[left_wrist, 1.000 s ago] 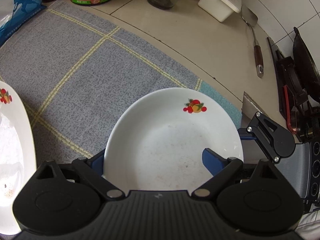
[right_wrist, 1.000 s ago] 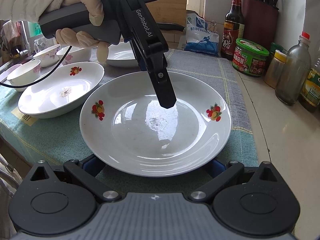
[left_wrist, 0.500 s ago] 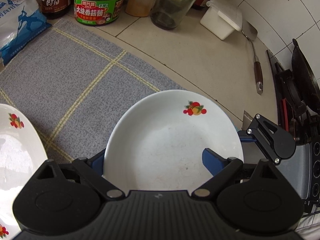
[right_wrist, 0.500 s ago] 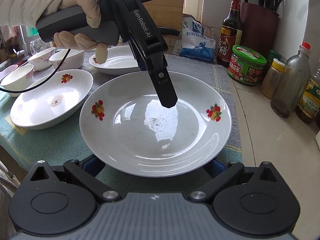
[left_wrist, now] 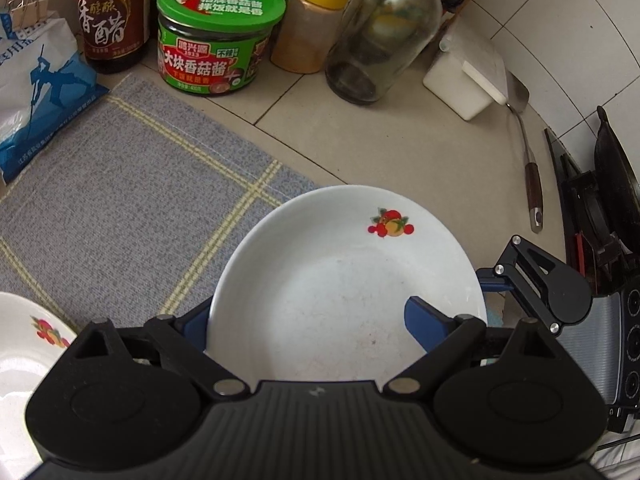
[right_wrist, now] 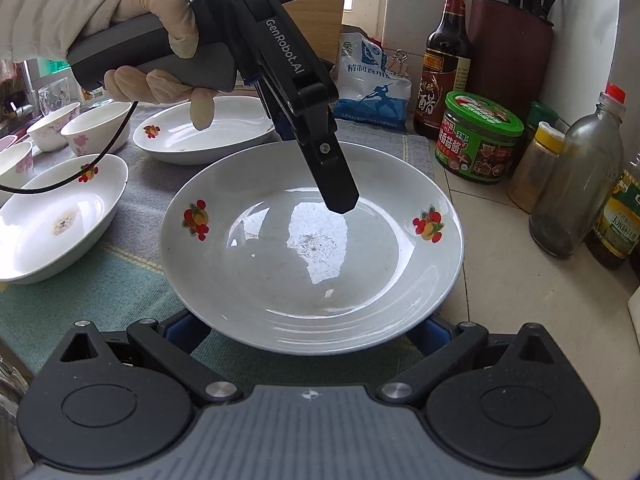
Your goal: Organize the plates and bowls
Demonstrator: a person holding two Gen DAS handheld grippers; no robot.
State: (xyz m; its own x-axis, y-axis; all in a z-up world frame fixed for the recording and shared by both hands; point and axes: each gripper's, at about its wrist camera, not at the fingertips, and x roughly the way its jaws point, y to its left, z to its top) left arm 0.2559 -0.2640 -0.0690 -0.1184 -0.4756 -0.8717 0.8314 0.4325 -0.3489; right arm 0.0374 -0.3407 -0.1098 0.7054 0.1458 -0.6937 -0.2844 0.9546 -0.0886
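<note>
White plate (left_wrist: pixel 340 280) gripped between left gripper (left_wrist: pixel 312 320) fingers, above grey checked cloth (left_wrist: pixel 132 200); green-lidded jar (left_wrist: pixel 218 32) beyond.

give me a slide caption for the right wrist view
Both grippers carry a white fruit-print plate above the cloth, beside condiment jars.

We see a round white glazed ceramic plate (right_wrist: pixel 312 248), glossy enough to mirror window light, with faint dull specks in its well. It sits over a grey woven cloth mat (left_wrist: pixel 132 208), coarse and matt, with pale yellow stripes. Beyond, the beige tiled tabletop (left_wrist: pixel 400 152) looks smooth with a low sheen. The black claw (right_wrist: pixel 340 196) is matt plastic with a bright metal screw. A clear glass bottle (right_wrist: pixel 576 184) looks cloudy; the green-lidded jar (left_wrist: pixel 218 36) carries a shiny printed label.
</note>
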